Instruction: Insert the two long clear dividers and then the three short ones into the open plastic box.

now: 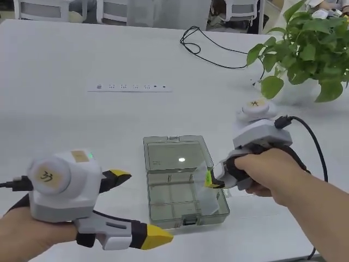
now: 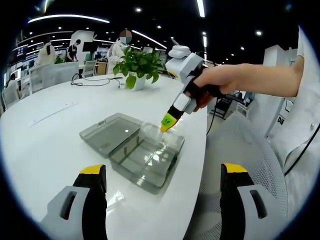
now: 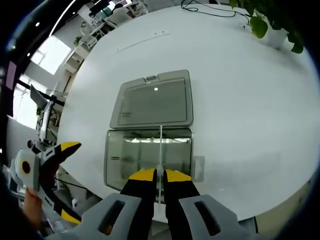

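The open smoky plastic box lies in front of me, its lid folded flat on the far side. My right gripper is shut on a thin clear divider, held upright over the right part of the tray. In the right gripper view the divider runs edge-on from the right gripper across the tray. My left gripper stands open left of the box, holding nothing. In the left gripper view the left gripper faces the box and the right gripper.
A small clear piece lies on the table just beside the tray. A white power strip lies farther back, with a black cable and a potted plant at the far right. The table's front edge is close behind the box.
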Action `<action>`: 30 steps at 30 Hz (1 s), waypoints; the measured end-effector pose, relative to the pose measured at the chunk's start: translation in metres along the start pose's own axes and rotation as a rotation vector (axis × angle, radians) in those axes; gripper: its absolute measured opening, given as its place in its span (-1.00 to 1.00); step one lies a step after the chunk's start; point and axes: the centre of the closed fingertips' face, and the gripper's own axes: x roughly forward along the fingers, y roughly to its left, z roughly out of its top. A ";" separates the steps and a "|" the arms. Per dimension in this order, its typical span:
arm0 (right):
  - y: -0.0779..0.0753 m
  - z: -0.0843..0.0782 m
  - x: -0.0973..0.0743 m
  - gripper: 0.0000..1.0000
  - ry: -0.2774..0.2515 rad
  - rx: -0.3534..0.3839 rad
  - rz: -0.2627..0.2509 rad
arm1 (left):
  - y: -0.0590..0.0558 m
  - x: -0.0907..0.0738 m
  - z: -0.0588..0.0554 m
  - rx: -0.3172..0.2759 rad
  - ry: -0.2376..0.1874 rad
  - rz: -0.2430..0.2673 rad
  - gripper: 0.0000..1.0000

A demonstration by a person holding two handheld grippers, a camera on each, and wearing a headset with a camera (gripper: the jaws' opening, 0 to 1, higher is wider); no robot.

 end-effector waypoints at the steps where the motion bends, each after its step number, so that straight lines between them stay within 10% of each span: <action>1: 0.000 0.000 0.000 -0.87 0.000 0.003 -0.001 | 0.000 0.000 0.000 -0.003 -0.002 -0.001 0.94; 30: 0.005 0.004 0.005 -0.87 0.007 -0.047 0.003 | 0.002 -0.001 -0.002 -0.012 0.000 0.000 0.94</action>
